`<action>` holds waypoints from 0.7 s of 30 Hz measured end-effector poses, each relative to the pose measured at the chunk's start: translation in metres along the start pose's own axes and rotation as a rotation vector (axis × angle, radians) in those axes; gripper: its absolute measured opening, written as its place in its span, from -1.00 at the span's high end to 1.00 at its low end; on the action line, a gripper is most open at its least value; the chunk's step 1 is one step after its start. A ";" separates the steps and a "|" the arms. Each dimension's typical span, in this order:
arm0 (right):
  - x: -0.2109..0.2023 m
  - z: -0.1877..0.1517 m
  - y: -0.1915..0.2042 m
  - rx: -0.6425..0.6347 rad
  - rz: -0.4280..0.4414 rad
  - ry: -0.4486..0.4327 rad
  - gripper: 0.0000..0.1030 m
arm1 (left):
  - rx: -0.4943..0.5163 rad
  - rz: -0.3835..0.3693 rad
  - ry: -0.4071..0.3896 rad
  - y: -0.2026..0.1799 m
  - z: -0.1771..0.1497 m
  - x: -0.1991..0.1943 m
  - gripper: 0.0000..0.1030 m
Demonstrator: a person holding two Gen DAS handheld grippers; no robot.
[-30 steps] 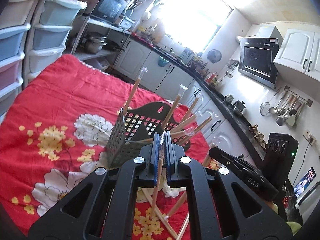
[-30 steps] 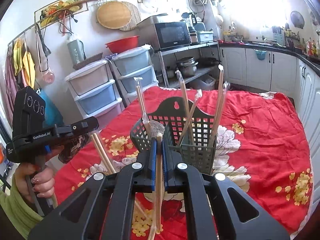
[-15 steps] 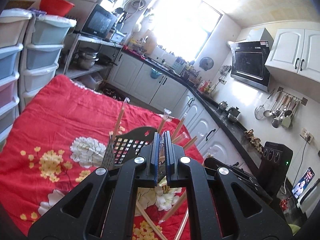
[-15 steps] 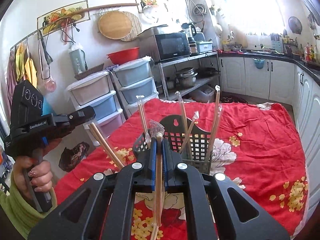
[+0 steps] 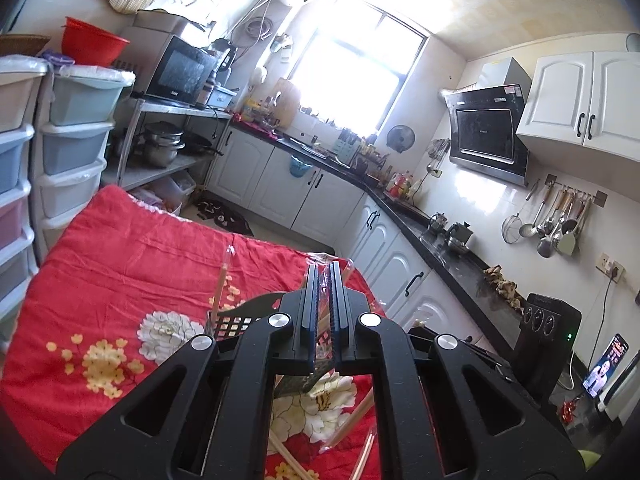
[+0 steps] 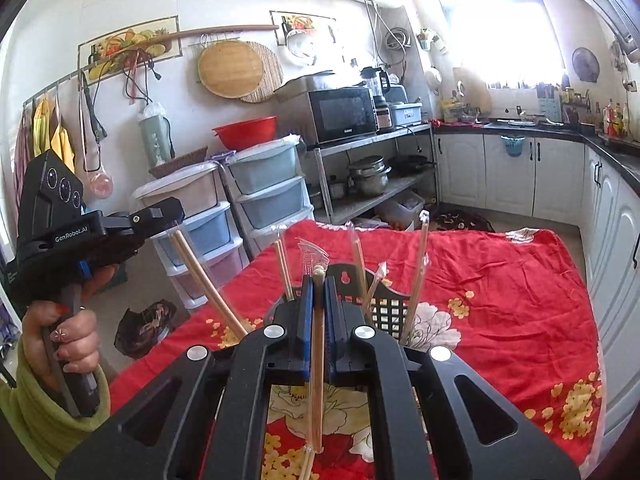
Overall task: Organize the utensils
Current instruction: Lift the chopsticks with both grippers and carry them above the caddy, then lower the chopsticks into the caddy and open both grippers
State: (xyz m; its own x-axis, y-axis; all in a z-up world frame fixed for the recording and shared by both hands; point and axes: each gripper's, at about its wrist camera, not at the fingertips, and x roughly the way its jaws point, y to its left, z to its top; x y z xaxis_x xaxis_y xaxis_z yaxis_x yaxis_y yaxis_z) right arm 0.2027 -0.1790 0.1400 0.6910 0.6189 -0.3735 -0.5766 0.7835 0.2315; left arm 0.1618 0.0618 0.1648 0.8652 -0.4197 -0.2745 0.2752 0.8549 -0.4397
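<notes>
Left tool (image 6: 170, 216) clamps my wrapped chopsticks (image 6: 208, 280) | right tool (image 6: 318, 280) clamps another wrapped pair (image 6: 317, 360) | both above black basket (image 6: 384, 312), red bench (image 6: 520, 300).

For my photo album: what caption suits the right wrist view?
Right gripper clamps wrapped chopsticks above the black basket on a red floral cloth.

The black basket (image 5: 240, 320) sits mostly hidden behind the left tool (image 5: 325, 280)
</notes>
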 end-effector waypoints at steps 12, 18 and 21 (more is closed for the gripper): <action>-0.014 0.024 -0.005 -0.007 -0.021 -0.072 0.89 | 0.037 0.005 -0.050 -0.008 0.020 -0.008 0.95; -0.022 0.039 -0.007 -0.009 -0.034 -0.119 0.89 | 0.051 0.002 -0.073 -0.014 0.032 -0.009 0.95; -0.026 0.046 -0.008 -0.008 -0.037 -0.145 0.89 | 0.055 0.001 -0.087 -0.015 0.039 -0.009 0.95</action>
State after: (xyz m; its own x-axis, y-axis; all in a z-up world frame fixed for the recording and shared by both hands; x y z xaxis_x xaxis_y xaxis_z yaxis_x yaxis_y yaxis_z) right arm 0.2094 -0.1989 0.1890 0.7674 0.5912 -0.2479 -0.5523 0.8061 0.2127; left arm 0.1662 0.0642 0.2072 0.8981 -0.3924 -0.1985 0.2946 0.8720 -0.3909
